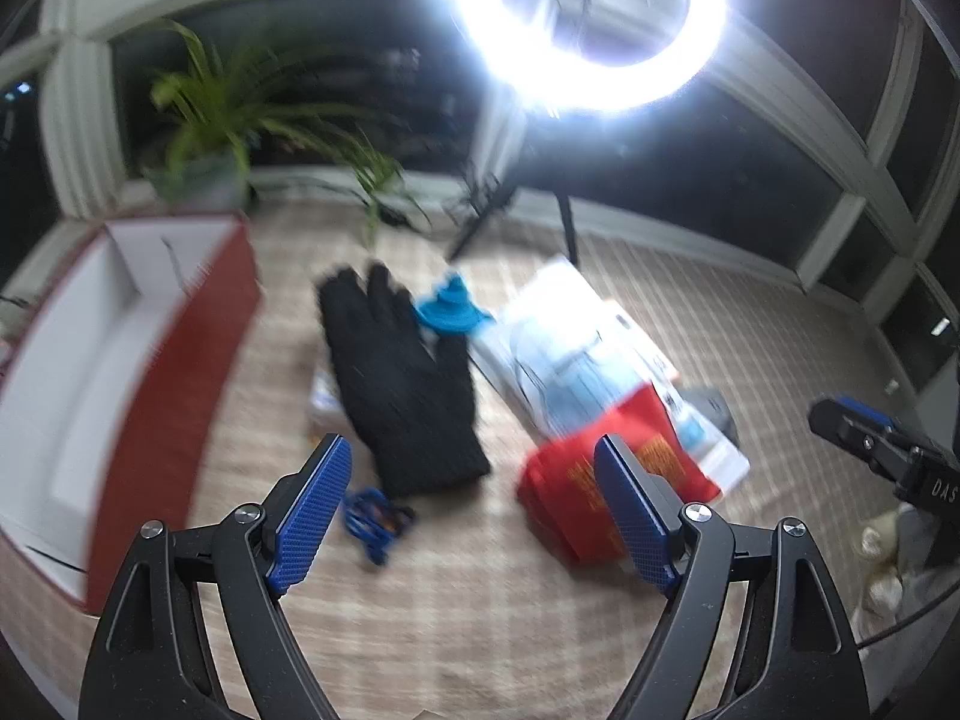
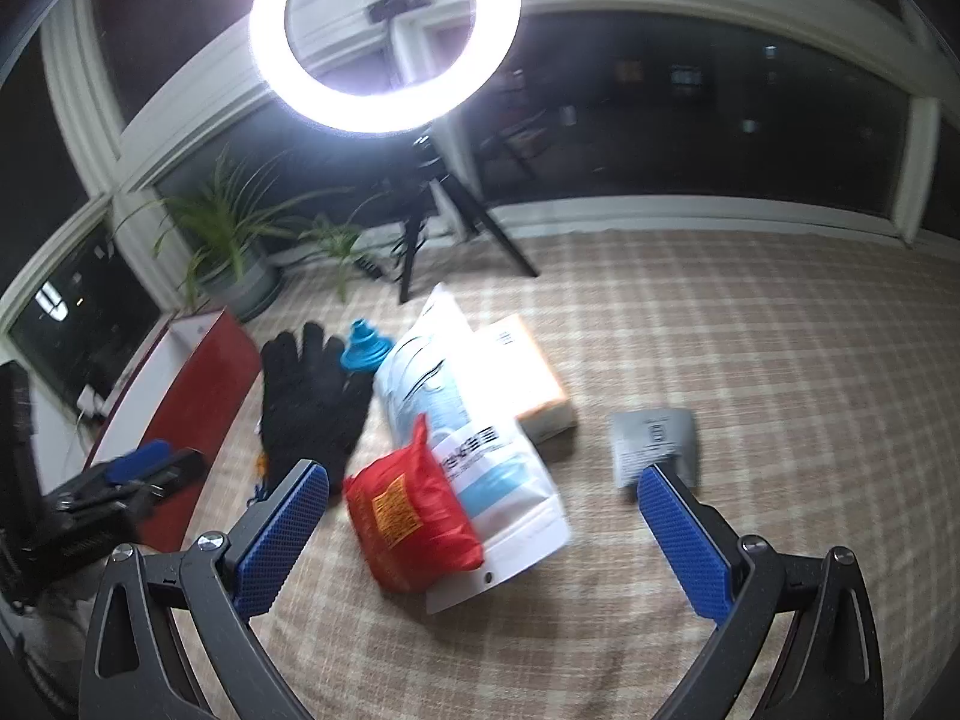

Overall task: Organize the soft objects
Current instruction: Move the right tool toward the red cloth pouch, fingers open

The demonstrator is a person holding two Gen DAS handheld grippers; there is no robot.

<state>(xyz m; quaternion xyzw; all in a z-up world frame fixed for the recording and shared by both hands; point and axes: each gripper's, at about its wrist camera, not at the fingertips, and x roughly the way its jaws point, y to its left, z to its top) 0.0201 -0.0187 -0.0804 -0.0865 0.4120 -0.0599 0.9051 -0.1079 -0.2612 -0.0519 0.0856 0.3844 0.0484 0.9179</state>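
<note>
A black knit glove (image 1: 402,384) (image 2: 312,402) lies flat on the checked cloth. A red soft pouch (image 1: 606,480) (image 2: 414,522) lies to its right, partly on a white and blue plastic bag (image 1: 576,360) (image 2: 474,450). A blue cord (image 1: 372,519) lies by the glove's cuff. My left gripper (image 1: 474,516) is open and empty, hovering just before the glove and pouch. My right gripper (image 2: 480,534) is open and empty, above the pouch and bag.
An open red box with a white inside (image 1: 114,372) (image 2: 198,384) stands at the left. A blue funnel-like object (image 1: 450,306) (image 2: 360,348), an orange-edged box (image 2: 528,384) and a grey packet (image 2: 654,444) lie nearby. A ring light on a tripod (image 2: 384,30) and potted plants (image 2: 234,240) stand behind.
</note>
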